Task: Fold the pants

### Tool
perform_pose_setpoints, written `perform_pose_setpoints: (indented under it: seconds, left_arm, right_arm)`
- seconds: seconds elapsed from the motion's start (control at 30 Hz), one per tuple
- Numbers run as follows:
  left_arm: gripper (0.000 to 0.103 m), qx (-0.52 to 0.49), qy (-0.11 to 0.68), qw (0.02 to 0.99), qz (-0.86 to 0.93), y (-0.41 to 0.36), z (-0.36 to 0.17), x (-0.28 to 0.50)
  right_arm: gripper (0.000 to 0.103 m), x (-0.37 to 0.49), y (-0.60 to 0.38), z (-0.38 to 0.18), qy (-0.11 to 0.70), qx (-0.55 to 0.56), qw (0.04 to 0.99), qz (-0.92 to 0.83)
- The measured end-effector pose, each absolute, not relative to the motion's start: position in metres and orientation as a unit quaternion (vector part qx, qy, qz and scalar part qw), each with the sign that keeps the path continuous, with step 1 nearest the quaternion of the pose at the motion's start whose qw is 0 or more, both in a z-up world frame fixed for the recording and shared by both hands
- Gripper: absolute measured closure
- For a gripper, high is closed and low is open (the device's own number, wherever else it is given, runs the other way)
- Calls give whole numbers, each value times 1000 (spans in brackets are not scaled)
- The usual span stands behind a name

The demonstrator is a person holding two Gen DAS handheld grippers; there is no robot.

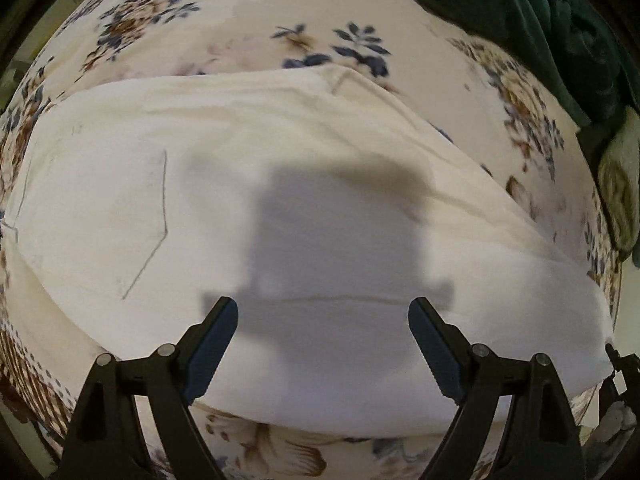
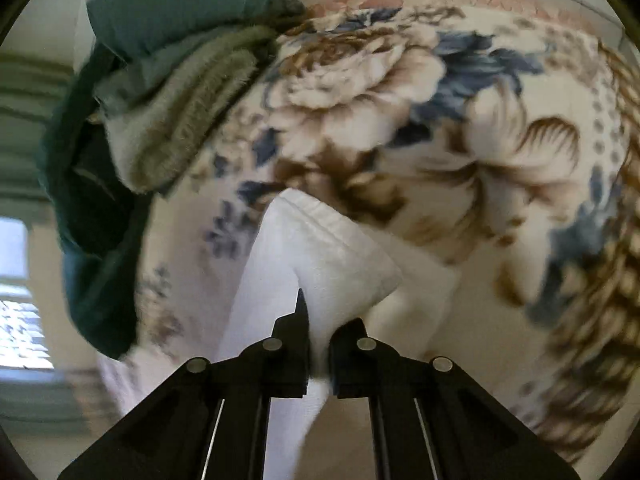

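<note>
green blanket heap (image 1: 532,20) crowding far corner, floral bedspread (image 1: 224,28) open elsewhere

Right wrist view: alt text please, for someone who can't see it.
The right gripper is shut on a fold of white pants, whose hemmed corner sticks up beyond the fingertips. Underneath lies a floral bedspread in cream, brown and blue, with a heap of dark green and grey-green fabric at upper left.

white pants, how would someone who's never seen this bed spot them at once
Find the floral bedspread, cream with blue and brown flowers. The white pants lie flat across it, one end pinched in the right gripper. They are the only plain white cloth, with faint pocket stitching; the dark green blanket is bunched at the edge.
</note>
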State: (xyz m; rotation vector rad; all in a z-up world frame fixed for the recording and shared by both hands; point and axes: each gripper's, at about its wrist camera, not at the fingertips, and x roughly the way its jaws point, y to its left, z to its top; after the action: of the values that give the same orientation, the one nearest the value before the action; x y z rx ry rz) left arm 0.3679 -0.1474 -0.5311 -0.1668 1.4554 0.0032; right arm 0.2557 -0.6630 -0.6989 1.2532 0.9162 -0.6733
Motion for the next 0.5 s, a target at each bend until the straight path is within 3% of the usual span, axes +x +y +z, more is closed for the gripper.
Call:
perform_pose_setpoints:
  seconds: [0.17, 0.27, 0.5]
  left_arm:
    - [16, -53, 668, 742, 5, -156, -540, 366]
    - [16, -48, 677, 735, 8, -158, -550, 366]
    - [16, -51, 668, 742, 10, -145, -532, 368]
  right_arm:
    - [81, 248, -673, -745, 506, 536, 619, -269]
    - [52, 243, -678, -730, 504, 531, 622, -277]
    - [52, 279, -628, -661, 560, 425, 668, -245]
